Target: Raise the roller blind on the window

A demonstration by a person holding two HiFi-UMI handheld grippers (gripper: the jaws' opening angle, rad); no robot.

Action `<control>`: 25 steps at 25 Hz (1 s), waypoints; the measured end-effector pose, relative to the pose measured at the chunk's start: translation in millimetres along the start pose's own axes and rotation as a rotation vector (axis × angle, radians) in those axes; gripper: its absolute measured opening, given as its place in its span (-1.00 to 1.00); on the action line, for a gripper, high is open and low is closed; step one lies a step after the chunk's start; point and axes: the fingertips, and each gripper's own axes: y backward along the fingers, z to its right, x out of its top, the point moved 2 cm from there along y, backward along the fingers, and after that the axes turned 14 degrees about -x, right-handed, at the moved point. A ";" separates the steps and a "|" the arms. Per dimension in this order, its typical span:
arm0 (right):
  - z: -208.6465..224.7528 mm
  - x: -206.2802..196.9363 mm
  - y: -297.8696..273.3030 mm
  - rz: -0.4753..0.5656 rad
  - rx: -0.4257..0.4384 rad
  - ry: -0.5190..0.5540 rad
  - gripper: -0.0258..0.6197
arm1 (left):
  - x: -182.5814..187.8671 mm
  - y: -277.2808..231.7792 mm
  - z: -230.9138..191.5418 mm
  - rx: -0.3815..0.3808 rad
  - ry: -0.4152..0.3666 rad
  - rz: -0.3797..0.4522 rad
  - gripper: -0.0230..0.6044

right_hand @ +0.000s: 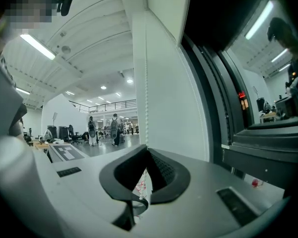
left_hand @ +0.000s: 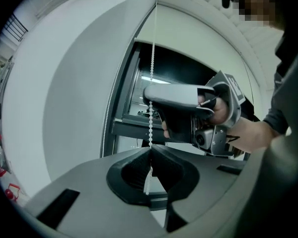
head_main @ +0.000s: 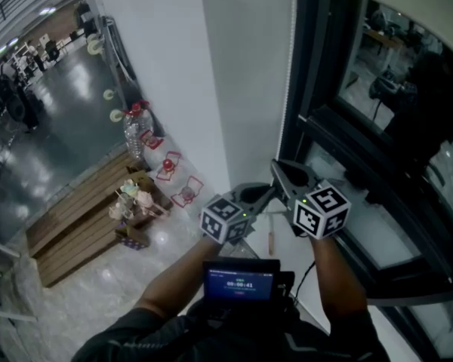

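Observation:
A white bead chain (head_main: 291, 74) hangs along the window's left edge, beside the dark window frame (head_main: 325, 127). In the left gripper view the white roller blind (left_hand: 198, 41) covers the top of the window, with dark glass below it. My left gripper (head_main: 270, 193) is shut on the chain (left_hand: 152, 58), which runs straight down into its jaws (left_hand: 150, 150). My right gripper (head_main: 274, 166) grips the same chain just above the left one, and it shows there as a grey jaw held by a hand (left_hand: 149, 95). The right gripper view shows the chain (right_hand: 146, 83) ending between its shut jaws (right_hand: 147, 148).
A white wall (head_main: 158, 66) stands left of the window. Far below on the floor lie wooden pallets (head_main: 75, 217), water bottles (head_main: 136, 130) and red wire stands (head_main: 170, 168). A small screen (head_main: 241, 281) sits at my chest. People (right_hand: 114, 128) stand far off in the hall.

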 end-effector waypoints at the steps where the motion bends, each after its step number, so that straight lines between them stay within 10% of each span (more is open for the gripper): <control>1: 0.0 0.2 0.0 0.000 0.002 0.001 -0.90 | -1.5 3.7 -2.4 0.005 0.002 -0.009 -0.92; 15: -8.7 -0.1 0.0 0.009 0.026 -0.005 -0.90 | 160.7 44.6 13.1 0.010 -0.159 0.239 -0.76; 25: -10.1 -1.4 4.6 0.019 0.018 -0.005 -0.90 | 198.6 11.9 13.4 -0.002 -0.231 0.193 -0.90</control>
